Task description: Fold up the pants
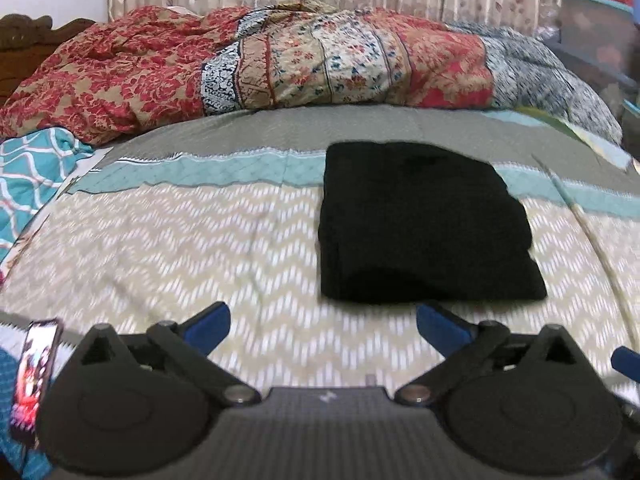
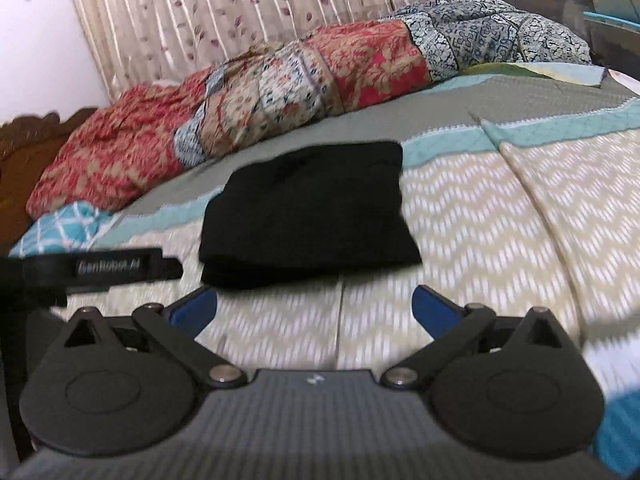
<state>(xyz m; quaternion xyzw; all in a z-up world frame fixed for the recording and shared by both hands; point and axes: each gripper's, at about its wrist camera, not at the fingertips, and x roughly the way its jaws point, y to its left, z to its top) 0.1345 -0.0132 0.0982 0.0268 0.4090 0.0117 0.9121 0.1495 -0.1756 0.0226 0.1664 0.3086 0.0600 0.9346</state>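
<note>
The black pants (image 1: 424, 224) lie folded into a compact rectangle on the bed, right of centre in the left wrist view. They also show in the right wrist view (image 2: 308, 212), ahead and slightly left. My left gripper (image 1: 322, 324) is open and empty, just short of the pants' near edge. My right gripper (image 2: 314, 306) is open and empty, close to the pants' near edge. Both have blue fingertips spread wide. The left gripper's black body (image 2: 92, 268) shows at the left of the right wrist view.
The bed cover (image 1: 180, 248) has a beige chevron pattern with teal and grey bands. A red floral quilt (image 1: 200, 68) is piled along the far side. A teal patterned cloth (image 1: 32, 168) lies at left. A phone (image 1: 34, 368) stands near left.
</note>
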